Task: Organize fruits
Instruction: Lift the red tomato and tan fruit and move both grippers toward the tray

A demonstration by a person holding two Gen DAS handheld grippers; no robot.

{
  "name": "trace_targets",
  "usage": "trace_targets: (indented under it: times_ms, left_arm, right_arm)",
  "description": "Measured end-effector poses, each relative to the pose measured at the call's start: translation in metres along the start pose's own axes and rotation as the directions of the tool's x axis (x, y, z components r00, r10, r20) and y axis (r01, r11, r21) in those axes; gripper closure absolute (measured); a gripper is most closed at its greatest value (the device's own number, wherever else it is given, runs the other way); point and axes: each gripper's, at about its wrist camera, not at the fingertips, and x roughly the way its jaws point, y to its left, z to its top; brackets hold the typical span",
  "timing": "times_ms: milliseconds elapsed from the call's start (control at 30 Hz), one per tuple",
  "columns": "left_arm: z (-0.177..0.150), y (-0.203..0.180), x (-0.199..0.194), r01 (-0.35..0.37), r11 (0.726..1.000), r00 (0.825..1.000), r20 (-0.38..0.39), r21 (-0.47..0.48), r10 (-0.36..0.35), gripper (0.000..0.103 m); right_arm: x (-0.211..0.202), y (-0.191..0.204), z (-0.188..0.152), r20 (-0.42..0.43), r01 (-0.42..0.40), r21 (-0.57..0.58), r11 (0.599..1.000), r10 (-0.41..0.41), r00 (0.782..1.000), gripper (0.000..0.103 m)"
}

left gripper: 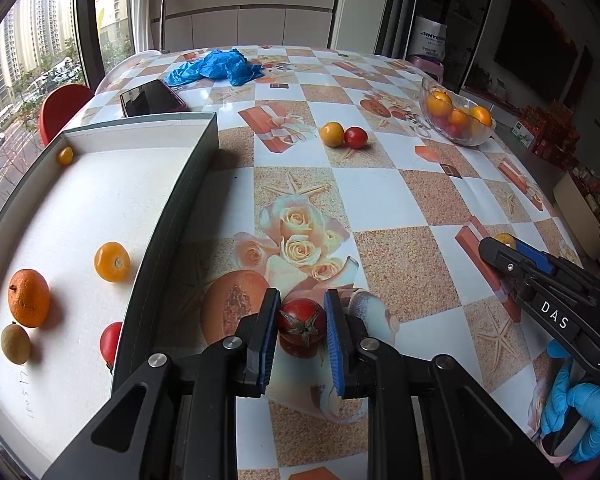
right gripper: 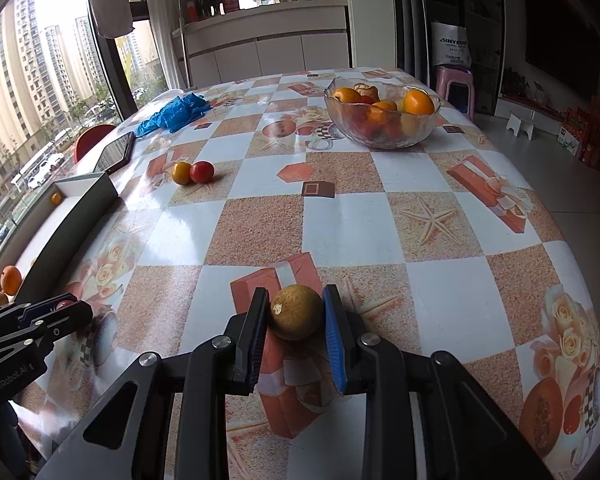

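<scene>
Left tongs nearest, fingers around red tomato on desk, both pads seem touching it. Right tongs grasping brown round fruit, near side of desk. Grey box at left holds orange, yellow tomato, brown fruit. Yellow and red tomato pair lies further. Glass bowl with oranges at far right.

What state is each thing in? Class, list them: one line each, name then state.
left gripper: shut on red tomato
right gripper: shut on brown fruit
white tray: holds several fruits
glass bowl: upright, filled with fruit
yellow tomato: on table, touching small red tomato
phone: screen dark
blue gloves: crumpled
</scene>
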Motion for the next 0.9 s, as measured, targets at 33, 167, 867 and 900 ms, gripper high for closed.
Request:
trace_targets:
  times_ms: [33, 167, 867, 900]
  left_arm:
    - [0.0002, 0.0004, -0.0001, -0.001, 1.0, 1.0, 0.0, 0.002, 0.001, 0.079]
    - [-0.0002, 0.0002, 0.0001, 0.001, 1.0, 1.0, 0.0, 0.0, -0.001, 0.079]
    - [0.0008, 0.0088, -0.001, 0.048, 0.998, 0.999, 0.004, -0.032, -0.048, 0.079]
    - [0.0008, 0.0088, -0.001, 0.048, 0.998, 0.999, 0.005, -0.033, -0.048, 0.079]
  right_arm:
    - [0.0001, 0.0001, 0.0, 0.0, 0.0, 0.0, 1.0, 0.0, 1.0, 0.073]
    - [0.0002, 0.0002, 0.0, 0.0, 0.001, -0.001, 1.0, -0.001, 1.0, 0.073]
    - [0.0006, 0.0032, -0.0014, -0.002, 0.022, -0.02, 1.0, -0.022, 1.0, 0.073]
    - [0.0007, 0.0033, -0.0014, -0.002, 0.022, -0.02, 1.0, -0.022, 1.0, 0.073]
